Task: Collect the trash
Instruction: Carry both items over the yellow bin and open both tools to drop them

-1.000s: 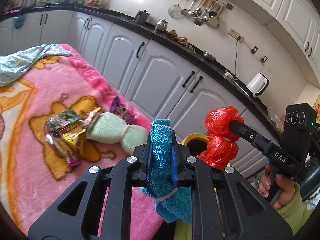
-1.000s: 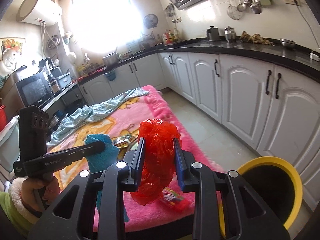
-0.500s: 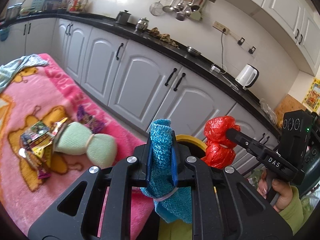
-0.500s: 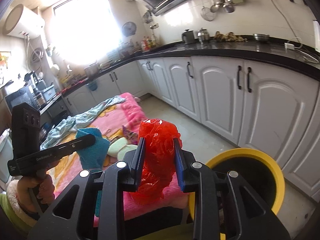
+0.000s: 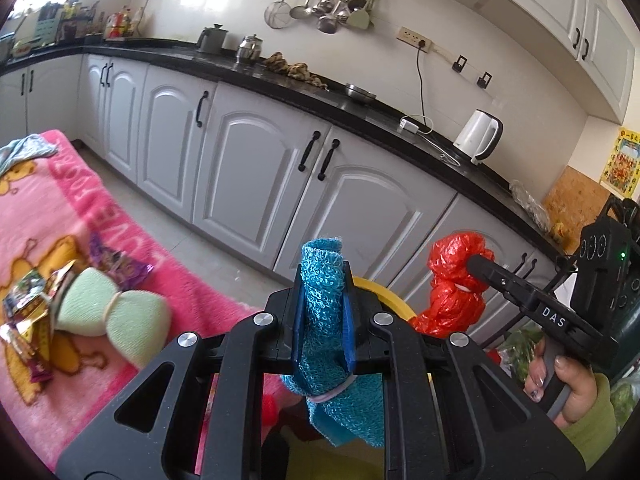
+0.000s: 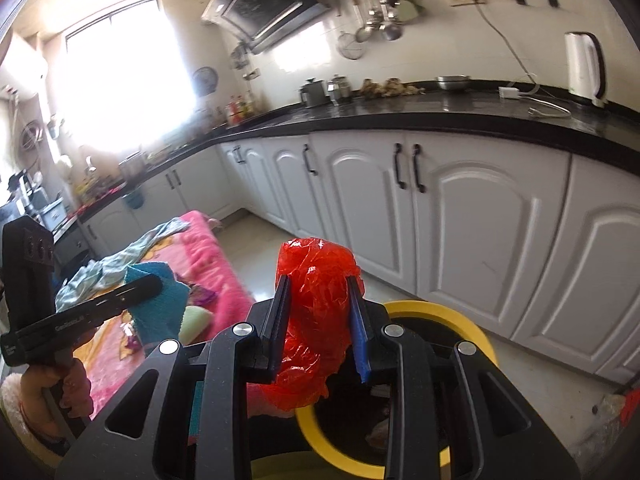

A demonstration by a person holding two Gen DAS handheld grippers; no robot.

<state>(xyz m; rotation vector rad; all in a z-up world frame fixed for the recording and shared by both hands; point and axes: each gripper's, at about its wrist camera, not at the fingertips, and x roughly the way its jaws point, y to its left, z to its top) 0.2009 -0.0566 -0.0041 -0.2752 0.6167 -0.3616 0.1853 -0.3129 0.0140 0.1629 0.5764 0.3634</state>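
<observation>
**A:** While both loads hang off the table edge, note the red plastic bag: crumpled, pinched between the right gripper fingers, its lower part drooping below the pads. Grip looks clamped.

**B:** Position against the bin?

**A:** Yellow-rimmed bin sits just beyond and below the right gripper, slightly to its right. Bag is above the near-left part of the rim, not inside. Dark interior, contents unclear.

**B:** Other hand?

**A:** Left gripper is clenched on a blue knitted cloth, rolled and bound with a rubber band low down. Cloth stands up past the fingertips and hangs beneath them. A sliver of the yellow rim shows just behind it.

**B:** Relation of the two tools?

**A:** Side by side, near each other; from the left wrist view the red bag sits ahead and to the right of the left gripper.

**B:** What remains on the table?

**A:** To the left of the left gripper, on the pink blanket: a pale green bundle tied at its waist, foil snack wrappers touching its far-left end, a purple wrapper just behind it. Beyond, white cabinets, black countertop, white kettle.
</observation>
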